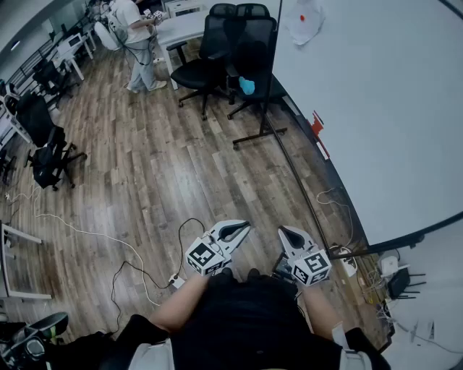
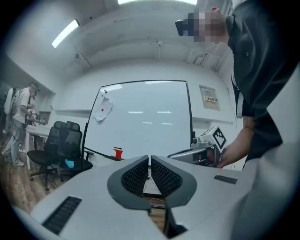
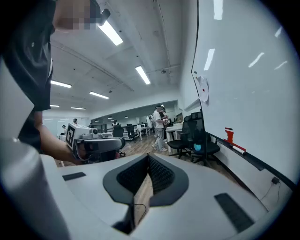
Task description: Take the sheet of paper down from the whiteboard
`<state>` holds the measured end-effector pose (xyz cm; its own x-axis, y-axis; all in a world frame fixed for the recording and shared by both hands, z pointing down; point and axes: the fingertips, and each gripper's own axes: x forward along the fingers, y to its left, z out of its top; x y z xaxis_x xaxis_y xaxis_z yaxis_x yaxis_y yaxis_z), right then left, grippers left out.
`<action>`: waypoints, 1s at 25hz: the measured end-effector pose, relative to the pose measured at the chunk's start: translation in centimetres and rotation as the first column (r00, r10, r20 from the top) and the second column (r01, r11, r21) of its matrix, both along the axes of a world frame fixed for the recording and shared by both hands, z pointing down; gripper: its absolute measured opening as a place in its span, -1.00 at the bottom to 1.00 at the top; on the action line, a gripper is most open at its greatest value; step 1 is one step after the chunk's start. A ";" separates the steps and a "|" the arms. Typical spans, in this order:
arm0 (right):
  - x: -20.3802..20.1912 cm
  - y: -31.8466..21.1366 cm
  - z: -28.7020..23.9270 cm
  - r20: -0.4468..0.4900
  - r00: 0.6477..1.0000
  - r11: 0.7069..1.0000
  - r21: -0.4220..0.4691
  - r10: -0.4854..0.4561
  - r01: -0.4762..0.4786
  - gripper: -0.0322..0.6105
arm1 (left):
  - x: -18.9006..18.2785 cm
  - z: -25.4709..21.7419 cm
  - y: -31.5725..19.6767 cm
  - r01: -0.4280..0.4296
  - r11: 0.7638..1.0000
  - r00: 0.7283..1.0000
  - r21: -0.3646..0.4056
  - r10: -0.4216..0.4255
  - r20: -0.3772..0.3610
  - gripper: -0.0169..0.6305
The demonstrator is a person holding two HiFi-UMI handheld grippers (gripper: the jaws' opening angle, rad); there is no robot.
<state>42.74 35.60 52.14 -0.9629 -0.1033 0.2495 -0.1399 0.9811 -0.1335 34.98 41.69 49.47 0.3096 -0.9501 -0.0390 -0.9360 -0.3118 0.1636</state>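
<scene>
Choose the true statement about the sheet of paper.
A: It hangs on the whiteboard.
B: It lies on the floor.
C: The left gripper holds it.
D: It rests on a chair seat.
A: the sheet of paper hangs high on the whiteboard, a red dot on it.

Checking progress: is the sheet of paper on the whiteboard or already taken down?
On the board: the sheet of paper hangs near an upper corner of the whiteboard, under a red dot.
</scene>
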 end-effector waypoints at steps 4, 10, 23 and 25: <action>-3.8 -0.9 -1.1 0.052 0.998 0.999 0.039 -0.018 0.015 -0.84 | -3.4 -0.2 0.1 0.020 1.000 0.999 0.000 -0.020 0.037 -0.91; -4.5 -2.4 -1.1 0.064 0.996 0.997 0.043 0.057 -0.060 -0.84 | -5.5 -0.8 0.0 -0.006 0.999 1.000 0.032 0.006 0.021 -0.91; -7.4 -1.9 -1.0 0.045 0.988 0.986 0.070 0.151 -0.154 -0.84 | -10.1 1.5 1.0 -0.069 0.998 0.996 0.006 0.070 -0.055 -0.91; -7.5 -2.3 -0.7 0.028 0.987 0.986 0.060 0.155 -0.157 -0.84 | -10.6 1.8 0.4 -0.066 0.998 0.995 -0.004 0.066 -0.070 -0.91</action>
<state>35.29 33.29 51.46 -0.9392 -0.2672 0.2155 -0.2894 0.9540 -0.0782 24.39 42.11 51.31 0.3684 -0.9279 -0.0565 -0.8995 -0.3712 0.2303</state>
